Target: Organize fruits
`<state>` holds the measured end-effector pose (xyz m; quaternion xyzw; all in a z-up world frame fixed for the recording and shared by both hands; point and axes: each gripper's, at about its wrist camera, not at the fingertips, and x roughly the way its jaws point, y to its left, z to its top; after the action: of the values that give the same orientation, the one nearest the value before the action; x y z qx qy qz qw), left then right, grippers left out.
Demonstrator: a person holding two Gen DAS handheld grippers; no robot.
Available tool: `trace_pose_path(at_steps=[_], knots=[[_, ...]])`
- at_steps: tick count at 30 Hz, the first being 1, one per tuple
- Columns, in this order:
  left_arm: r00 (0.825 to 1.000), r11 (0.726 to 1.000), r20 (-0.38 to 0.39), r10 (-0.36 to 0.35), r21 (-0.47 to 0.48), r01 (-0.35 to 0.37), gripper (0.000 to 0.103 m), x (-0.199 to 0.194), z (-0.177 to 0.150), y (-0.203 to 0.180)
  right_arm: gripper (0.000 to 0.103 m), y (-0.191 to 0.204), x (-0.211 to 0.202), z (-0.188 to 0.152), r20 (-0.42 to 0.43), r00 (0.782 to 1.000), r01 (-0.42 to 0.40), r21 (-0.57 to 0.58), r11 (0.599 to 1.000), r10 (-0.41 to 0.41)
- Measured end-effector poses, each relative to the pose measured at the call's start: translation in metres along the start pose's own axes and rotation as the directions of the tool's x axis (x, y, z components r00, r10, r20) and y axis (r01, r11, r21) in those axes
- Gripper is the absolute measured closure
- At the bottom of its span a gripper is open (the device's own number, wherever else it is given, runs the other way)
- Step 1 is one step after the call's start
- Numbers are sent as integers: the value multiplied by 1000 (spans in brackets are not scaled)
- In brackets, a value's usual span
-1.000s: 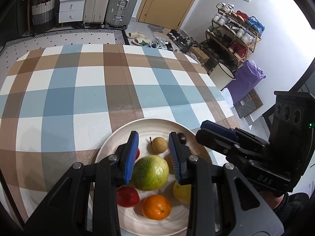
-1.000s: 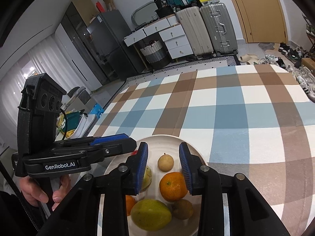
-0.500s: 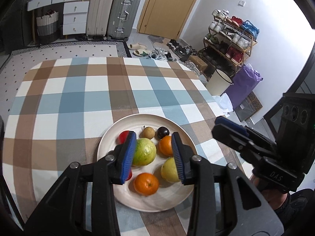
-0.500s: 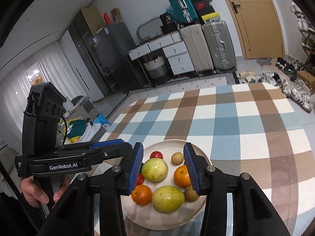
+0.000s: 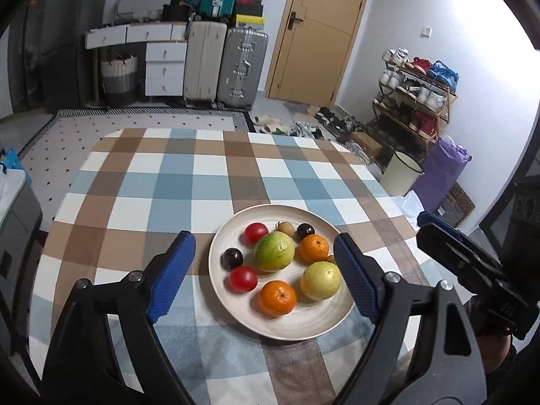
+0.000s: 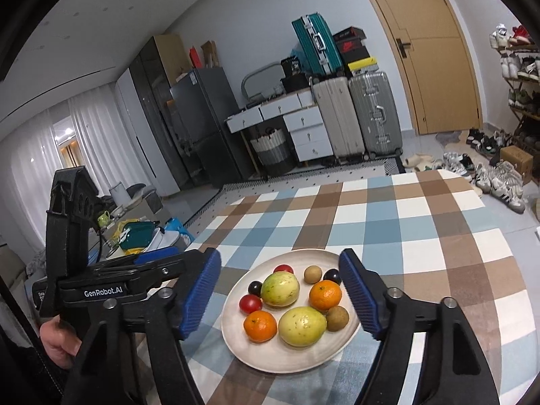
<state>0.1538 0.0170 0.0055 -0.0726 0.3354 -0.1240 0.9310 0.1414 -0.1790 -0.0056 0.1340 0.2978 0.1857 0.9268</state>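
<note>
A white plate [image 5: 303, 324] [image 6: 270, 357] sits on the checked tablecloth near its front edge. It holds a green guava [image 5: 274, 251] [image 6: 280, 288], a yellow guava [image 5: 320, 280] [image 6: 302, 325], two oranges [image 5: 277, 297] [image 5: 314, 248], two red tomatoes [image 5: 242, 278] [image 5: 255, 232], dark plums [image 5: 232, 258] and small brown fruits [image 6: 336, 318]. My left gripper [image 5: 263, 280] is open and empty, raised above the plate. My right gripper [image 6: 281, 298] is open and empty, also raised above the plate. Each gripper shows in the other's view [image 5: 472, 270] [image 6: 111, 287].
The checked tablecloth [image 5: 202, 182] covers the table beyond the plate. Suitcases [image 5: 241, 67], a drawer unit [image 5: 162, 67], a door, a shoe rack [image 5: 418, 98] and a bin [image 5: 403, 175] stand on the floor around the table.
Both grippers have pulled back and up from the plate and opened wide. The fruits stay on the plate.
</note>
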Motion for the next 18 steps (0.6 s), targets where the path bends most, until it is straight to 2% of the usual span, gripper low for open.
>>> trace_pose_path(at_steps=[1,4,6,11,14,18], knots=[[1000,1000,17,7,8,-7,16,-5,-4,-1,20,0,-2,-2,8,1000,3,-1,1000,-3],[996,999,77,39,31,-41,1,-19,-16,-3,13,3,-11,-10,51,999,16,-7,1000,-15],[991,997,124,48,48,-54,1,-28,-22,-6,11,6,-19,-15,85,996,31,-27,999,-28],[981,996,181,66,51,-77,1,-43,-35,-9,6,20,-33,-28,166,984,86,-112,990,-67],[970,994,228,83,47,-96,1,-49,-43,-8,1,25,-41,-36,216,974,104,-134,986,-74],[951,990,291,104,60,-126,1,-57,-57,-7,1,28,-45,-48,251,960,163,-152,975,-121]])
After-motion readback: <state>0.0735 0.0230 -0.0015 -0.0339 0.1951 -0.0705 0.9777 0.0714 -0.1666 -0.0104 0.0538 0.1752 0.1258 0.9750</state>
